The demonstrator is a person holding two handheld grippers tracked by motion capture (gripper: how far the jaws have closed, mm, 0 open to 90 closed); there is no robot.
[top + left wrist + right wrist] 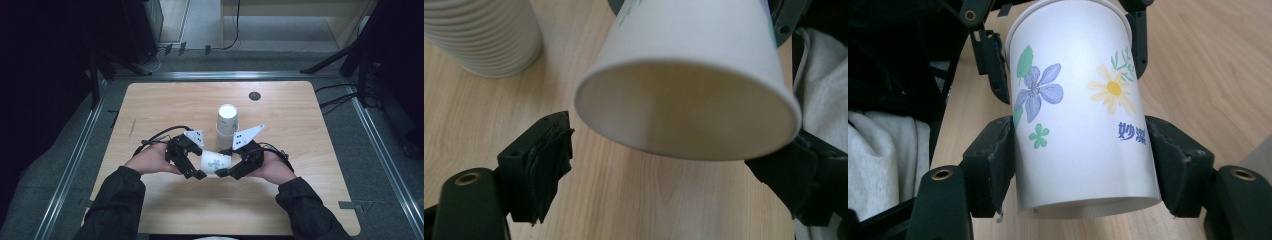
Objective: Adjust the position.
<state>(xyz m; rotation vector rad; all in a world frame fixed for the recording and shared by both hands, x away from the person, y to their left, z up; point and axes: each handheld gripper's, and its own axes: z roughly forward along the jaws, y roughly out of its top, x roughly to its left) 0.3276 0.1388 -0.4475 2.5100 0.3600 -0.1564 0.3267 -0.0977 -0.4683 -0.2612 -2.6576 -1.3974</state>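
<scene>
Right now your right gripper (1083, 165) pinches the flowered paper cup (1080, 110) near its base, with both pads pressed on the wall, and the cup lies almost level between your two hands, just above the table (300, 200). Your left gripper (674, 165) stands spread around the open rim of the cup; its left pad is clearly apart from the rim, while the other jaw sits close under the rim on the far side. So the cup now hangs on one grip alone, near its narrow end, and this is the risk. A paper wall is soft: if you squeeze harder it may dent, and if you squeeze less the cup may turn down around the pads. Also, when you pull the left gripper back, the jaw close to the rim can catch it and drag the cup out. The stack of cups (227, 125) stands just beyond both grippers, so a wide swing of either one can knock it over.
</scene>
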